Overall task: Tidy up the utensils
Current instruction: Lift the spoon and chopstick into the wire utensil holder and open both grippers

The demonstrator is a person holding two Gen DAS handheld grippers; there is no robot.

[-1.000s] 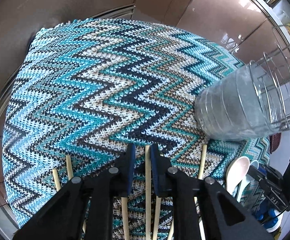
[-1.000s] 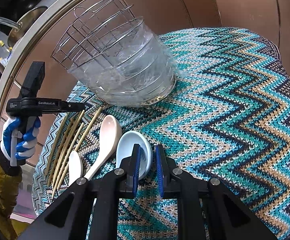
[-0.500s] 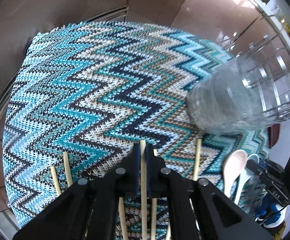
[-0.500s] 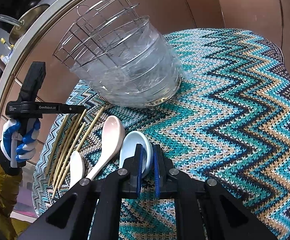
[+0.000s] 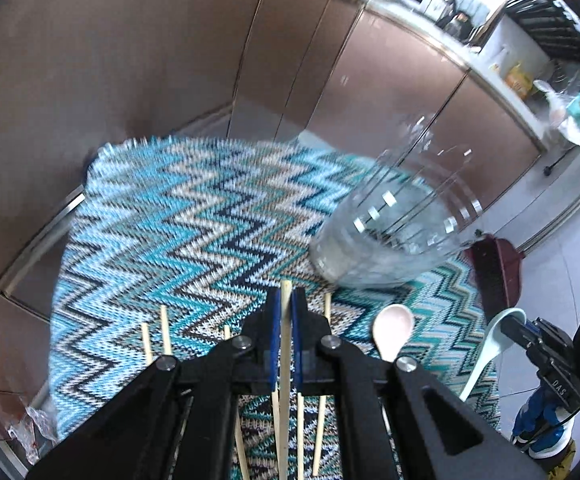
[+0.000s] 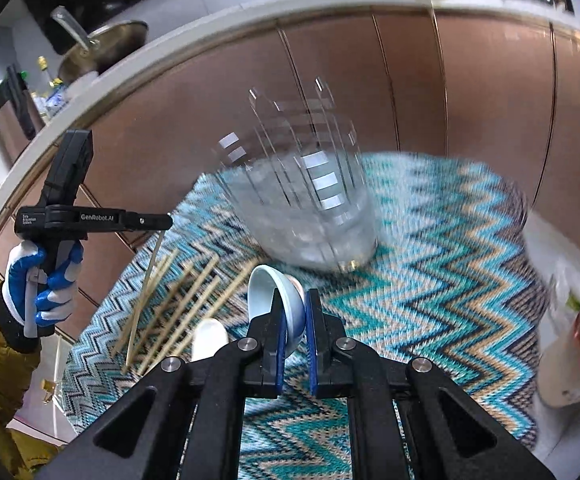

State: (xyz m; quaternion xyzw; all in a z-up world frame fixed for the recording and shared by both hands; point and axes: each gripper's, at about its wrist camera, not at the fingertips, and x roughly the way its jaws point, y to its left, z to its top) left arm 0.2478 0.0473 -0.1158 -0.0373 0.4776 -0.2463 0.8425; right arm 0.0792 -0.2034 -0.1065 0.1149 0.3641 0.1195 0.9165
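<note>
Both tongs closed on utensils above a zigzag-cloth desk.

A single chopstick (image 5: 285, 344) is clamped between the pads of the left tongs (image 5: 285, 312), its tip projecting just past them; in the right wrist view it is seen hanging tilted, clear of the cloth (image 5: 178, 216). A blue spoon (image 6: 278, 300) is pinched at its bowl by the right tongs (image 6: 293, 312) and held raised. The other chopsticks (image 6: 186, 304) are laid loosely on the cloth, with a pink spoon (image 5: 393, 330) beside them. Farther off, a motion-blurred wire holder (image 6: 310, 208), wrapped in clear plastic, is stood on the cloth. Brown cabinets (image 6: 410, 92) are seen beyond.
</note>
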